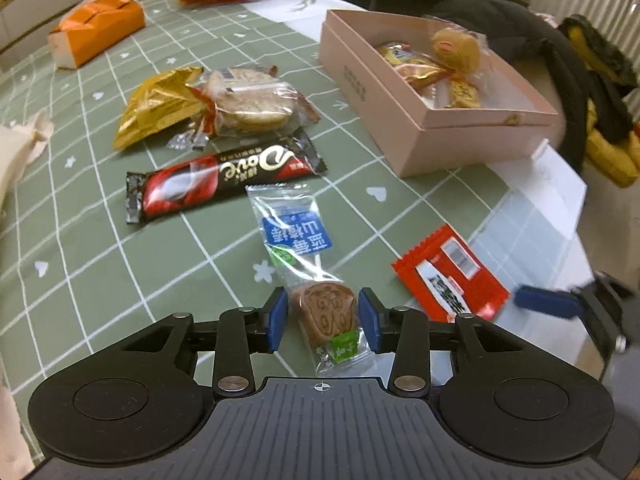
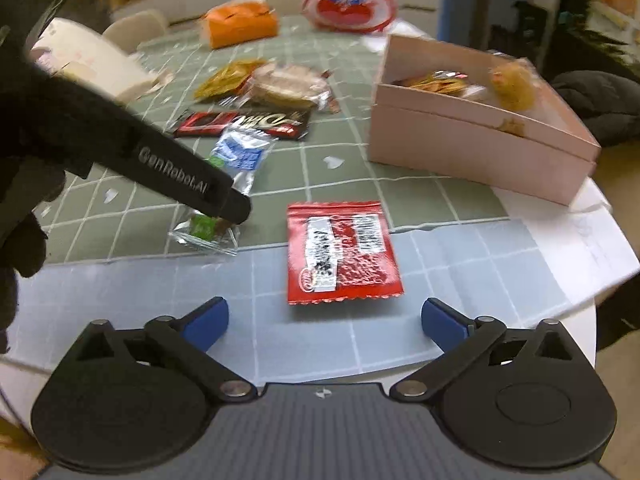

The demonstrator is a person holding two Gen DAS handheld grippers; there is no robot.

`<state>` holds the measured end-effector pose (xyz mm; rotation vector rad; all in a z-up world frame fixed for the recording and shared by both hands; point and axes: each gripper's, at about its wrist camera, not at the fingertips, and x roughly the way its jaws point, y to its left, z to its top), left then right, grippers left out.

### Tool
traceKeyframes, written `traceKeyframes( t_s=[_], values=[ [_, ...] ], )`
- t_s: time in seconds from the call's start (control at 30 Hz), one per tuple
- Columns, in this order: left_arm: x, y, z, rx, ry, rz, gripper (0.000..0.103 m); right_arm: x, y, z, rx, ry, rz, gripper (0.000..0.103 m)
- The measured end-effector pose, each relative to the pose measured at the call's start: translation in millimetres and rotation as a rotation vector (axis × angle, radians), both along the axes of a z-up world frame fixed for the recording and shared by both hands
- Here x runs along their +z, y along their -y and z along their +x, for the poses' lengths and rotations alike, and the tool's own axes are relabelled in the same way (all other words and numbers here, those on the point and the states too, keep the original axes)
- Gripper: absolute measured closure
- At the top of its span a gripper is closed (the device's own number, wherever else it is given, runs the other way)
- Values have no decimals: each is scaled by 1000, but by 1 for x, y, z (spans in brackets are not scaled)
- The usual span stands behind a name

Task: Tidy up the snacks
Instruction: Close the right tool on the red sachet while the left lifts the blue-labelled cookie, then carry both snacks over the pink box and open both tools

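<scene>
Snacks lie scattered on a green checked tablecloth [image 1: 80, 208], and the step in hand appears to be picking up the nearest one for the pink box [image 1: 404, 120]. Nearest the left gripper [image 1: 323, 318] is a clear lollipop packet [image 1: 304, 264]; its round brown sweet sits between the blue pads [image 1: 278, 316], which stand just off either side and are not pressing, so nothing is gripped. The packet's long axis runs straight away from that gripper, sweet end near, stick and blue label pointing toward the chocolate bar [image 1: 224, 178]. The right gripper [image 2: 324, 320] is spread wide and empty, just short of a red packet [image 2: 340, 256] lying flat at the edge of the cloth, its long axis running away from that gripper. In my judgement the next move calls for the left pads to close across the sweet, then lift and carry it right and farther back to the box, which already holds several wrapped items. Beyond the chocolate bar lie a gold bag [image 1: 160, 104] and a wrapped cake [image 1: 252, 100], still unsorted.
</scene>
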<state>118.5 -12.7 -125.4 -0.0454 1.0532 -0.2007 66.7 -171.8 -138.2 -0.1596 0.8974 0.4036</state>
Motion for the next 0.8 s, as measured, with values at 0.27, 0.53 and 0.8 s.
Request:
traceKeyframes(
  t_s=[0.27,0.53,0.8],
  values=[
    [3,-21,-27,36,-42,-51,62,7,3,27,-31,18,37,14],
    [4,-21,-48,22,-59,-84,62,10,-12,30,47,19,-24,43],
    [56,-15,-49,-18,32,-222,63,55,25,16,-2,74,41,43]
  ],
)
